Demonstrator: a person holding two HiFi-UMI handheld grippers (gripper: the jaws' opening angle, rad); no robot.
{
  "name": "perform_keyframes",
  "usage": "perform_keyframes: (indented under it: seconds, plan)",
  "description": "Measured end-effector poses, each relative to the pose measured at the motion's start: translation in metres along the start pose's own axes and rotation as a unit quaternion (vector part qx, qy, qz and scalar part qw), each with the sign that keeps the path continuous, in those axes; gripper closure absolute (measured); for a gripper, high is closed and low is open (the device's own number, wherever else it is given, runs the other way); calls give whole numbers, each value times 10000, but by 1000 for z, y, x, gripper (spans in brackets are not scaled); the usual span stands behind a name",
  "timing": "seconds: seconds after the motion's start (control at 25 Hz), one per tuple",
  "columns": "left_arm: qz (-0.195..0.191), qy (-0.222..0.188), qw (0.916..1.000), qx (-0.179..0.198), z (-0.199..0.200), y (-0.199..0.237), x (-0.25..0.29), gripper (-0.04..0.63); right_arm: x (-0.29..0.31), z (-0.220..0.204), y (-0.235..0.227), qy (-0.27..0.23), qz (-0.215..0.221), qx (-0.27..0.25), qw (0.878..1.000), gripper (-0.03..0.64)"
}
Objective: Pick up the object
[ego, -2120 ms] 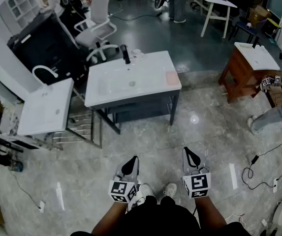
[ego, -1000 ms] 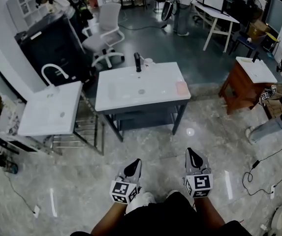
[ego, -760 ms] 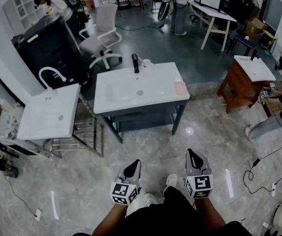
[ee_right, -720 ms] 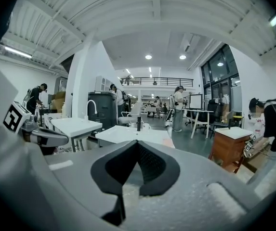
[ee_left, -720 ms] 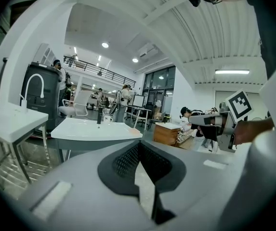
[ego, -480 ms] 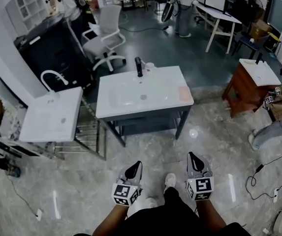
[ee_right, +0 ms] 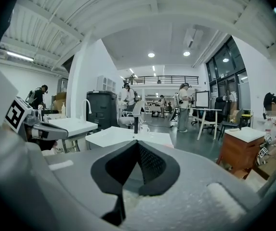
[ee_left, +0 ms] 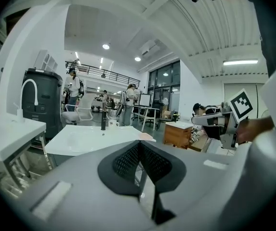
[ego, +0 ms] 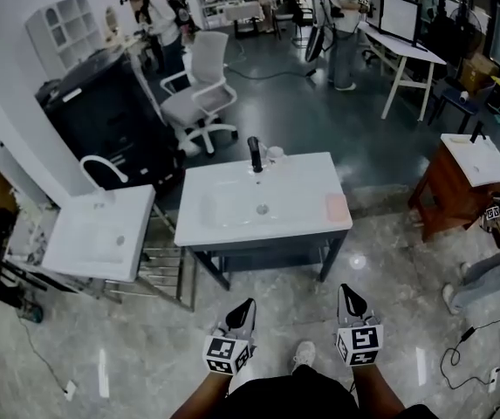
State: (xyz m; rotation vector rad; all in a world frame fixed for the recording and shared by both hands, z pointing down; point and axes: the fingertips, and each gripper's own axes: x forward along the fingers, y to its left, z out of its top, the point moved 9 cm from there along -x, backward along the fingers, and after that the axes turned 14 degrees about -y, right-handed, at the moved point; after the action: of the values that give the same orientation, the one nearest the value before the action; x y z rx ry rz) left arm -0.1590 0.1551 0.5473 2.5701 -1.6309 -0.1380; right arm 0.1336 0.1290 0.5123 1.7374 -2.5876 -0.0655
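Nearer the white washbasin top than before, left gripper and right gripper short of its front edge, jaws pressed together, empty. Pink pad at the top's right edge.

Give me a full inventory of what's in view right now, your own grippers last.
white washbasin counter on a dark frame: one, white, centre.
black upright tap: one, black, counter's far edge.
white cup: one, white, right of the tap.
flat pink pad: one, pink, counter's right edge.
second white basin with a curved white tap: one, white, left.
white office chair: one, white, beyond the counter.
tall black cabinet: one, black, far left.
brown wooden stand with a white top: one, brown, right.
left gripper: one, grey and black, bottom, shut, empty.
right gripper: one, same colours, bottom, shut, empty.
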Motion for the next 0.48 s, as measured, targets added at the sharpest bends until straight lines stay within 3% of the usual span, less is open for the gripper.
perform_keyframes:
  seconds: [0.48]
  plan:
    - [112, -128, 9997, -179, 5, -10, 86, 577, 56, -7, -59, 18, 275, 59, 9996, 614]
